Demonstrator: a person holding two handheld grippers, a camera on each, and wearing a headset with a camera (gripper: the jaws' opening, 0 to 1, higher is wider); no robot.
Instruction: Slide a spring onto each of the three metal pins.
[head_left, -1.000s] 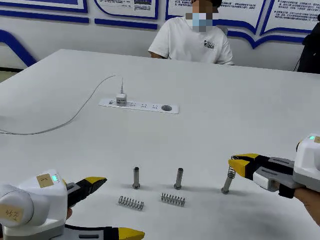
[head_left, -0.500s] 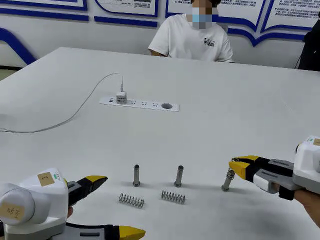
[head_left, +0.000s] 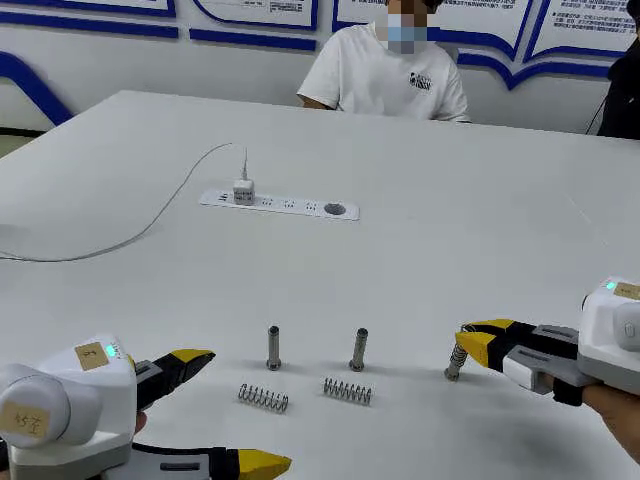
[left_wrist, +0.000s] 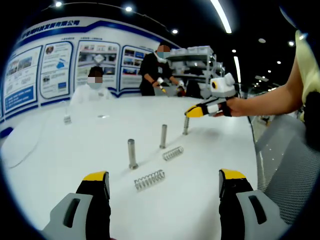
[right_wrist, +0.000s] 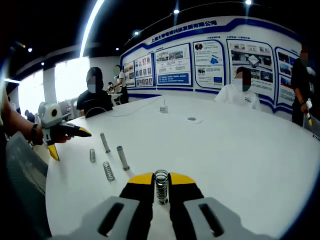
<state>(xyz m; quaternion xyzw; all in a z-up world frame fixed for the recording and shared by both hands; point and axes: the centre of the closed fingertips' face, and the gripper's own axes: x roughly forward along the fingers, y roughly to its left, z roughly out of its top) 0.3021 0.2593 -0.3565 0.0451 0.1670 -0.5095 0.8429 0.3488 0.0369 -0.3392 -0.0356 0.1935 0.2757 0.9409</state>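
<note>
Our right gripper (right_wrist: 161, 176) has its jaws pinched nearly closed on a spring (right_wrist: 161, 186) that sits partway down the right pin (head_left: 455, 366), out at 4 o'clock in the head view. That pin looks like it's leaning, so pushing off-axis could bind the coil or tip it over. Our left gripper (left_wrist: 163, 176) gapes wide and empty, with the left spring (head_left: 263, 398) and middle spring (head_left: 347, 391) lying at 6 o'clock of the left pin (head_left: 273, 348) and middle pin (head_left: 358, 350).
</note>
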